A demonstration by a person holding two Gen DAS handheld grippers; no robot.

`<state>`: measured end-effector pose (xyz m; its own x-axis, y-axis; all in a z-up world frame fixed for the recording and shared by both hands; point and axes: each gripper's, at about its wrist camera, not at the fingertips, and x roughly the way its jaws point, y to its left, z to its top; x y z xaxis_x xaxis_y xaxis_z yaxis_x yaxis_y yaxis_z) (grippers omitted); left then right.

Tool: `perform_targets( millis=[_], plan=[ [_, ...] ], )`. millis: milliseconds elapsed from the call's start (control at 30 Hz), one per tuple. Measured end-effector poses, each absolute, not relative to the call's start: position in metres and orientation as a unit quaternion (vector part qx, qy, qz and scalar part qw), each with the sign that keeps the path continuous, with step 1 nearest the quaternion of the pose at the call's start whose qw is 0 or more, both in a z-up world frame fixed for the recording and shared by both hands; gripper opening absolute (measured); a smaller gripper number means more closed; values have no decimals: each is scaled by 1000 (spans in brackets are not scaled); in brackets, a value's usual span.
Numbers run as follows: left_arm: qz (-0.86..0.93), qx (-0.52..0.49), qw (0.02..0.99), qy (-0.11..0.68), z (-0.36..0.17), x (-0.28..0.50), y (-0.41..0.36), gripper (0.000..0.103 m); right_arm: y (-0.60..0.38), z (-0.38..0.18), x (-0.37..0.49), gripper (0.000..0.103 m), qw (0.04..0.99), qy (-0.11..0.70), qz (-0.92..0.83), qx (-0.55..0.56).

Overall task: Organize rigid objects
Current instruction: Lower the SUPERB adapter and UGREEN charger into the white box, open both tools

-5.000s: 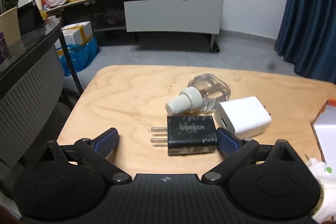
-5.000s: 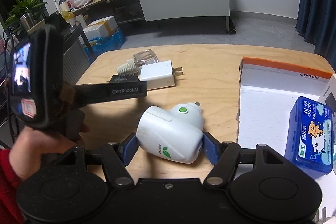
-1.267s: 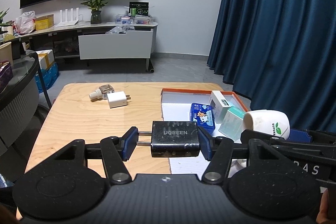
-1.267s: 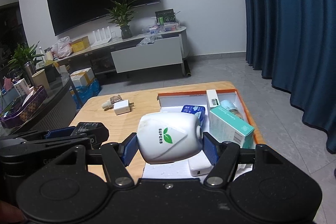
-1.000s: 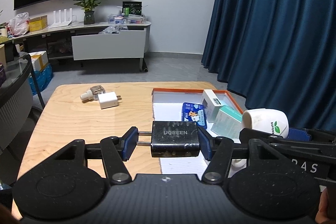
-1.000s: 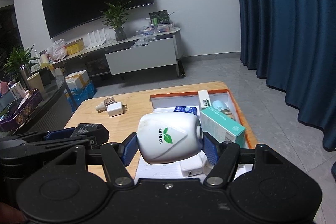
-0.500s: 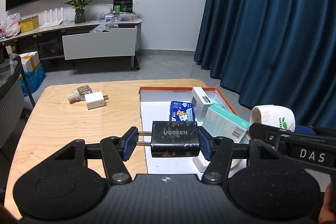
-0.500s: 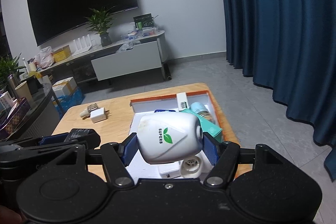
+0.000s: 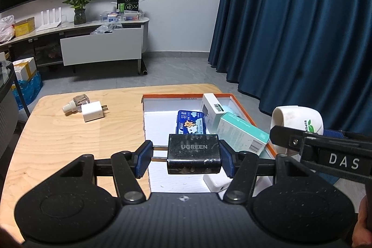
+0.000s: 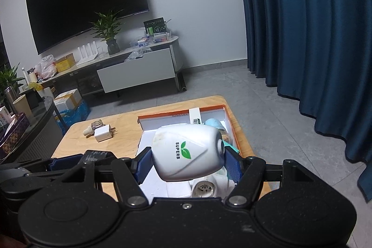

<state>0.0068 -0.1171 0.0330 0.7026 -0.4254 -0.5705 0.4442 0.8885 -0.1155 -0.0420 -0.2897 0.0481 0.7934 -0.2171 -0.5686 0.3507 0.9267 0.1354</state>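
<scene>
My left gripper (image 9: 184, 158) is shut on a black UGREEN charger (image 9: 194, 153) and holds it above the white, orange-rimmed box (image 9: 186, 96). My right gripper (image 10: 187, 164) is shut on a white SUPERB plug-in device (image 10: 188, 152), also above the box (image 10: 181, 113); the device also shows in the left wrist view (image 9: 297, 119). In the box lie a blue tin (image 9: 190, 122), a teal carton (image 9: 243, 133) and a white carton (image 9: 212, 109). A white charger (image 9: 94, 111) and a clear bottle (image 9: 78, 102) lie on the wooden table (image 9: 69, 138).
A white adapter (image 9: 218, 181) lies at the box's near end. A round white part (image 10: 204, 188) sits under my right gripper. Blue curtains (image 9: 290, 27) hang at the right. A TV cabinet (image 9: 100, 43) stands behind the table. A dark side table (image 10: 28, 131) is at the left.
Both grippers, still holding their objects, have moved right from the table's left side to above the box. The right gripper has tilted the white device.
</scene>
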Motion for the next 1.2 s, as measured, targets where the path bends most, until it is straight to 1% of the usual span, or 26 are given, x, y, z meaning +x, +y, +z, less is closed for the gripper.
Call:
perform_targets(
  millis=[1200],
  plan=[
    [-245,17,910,335,18,37,-141,61,-306,40,-9,78,936,301,-144,110]
  ],
)
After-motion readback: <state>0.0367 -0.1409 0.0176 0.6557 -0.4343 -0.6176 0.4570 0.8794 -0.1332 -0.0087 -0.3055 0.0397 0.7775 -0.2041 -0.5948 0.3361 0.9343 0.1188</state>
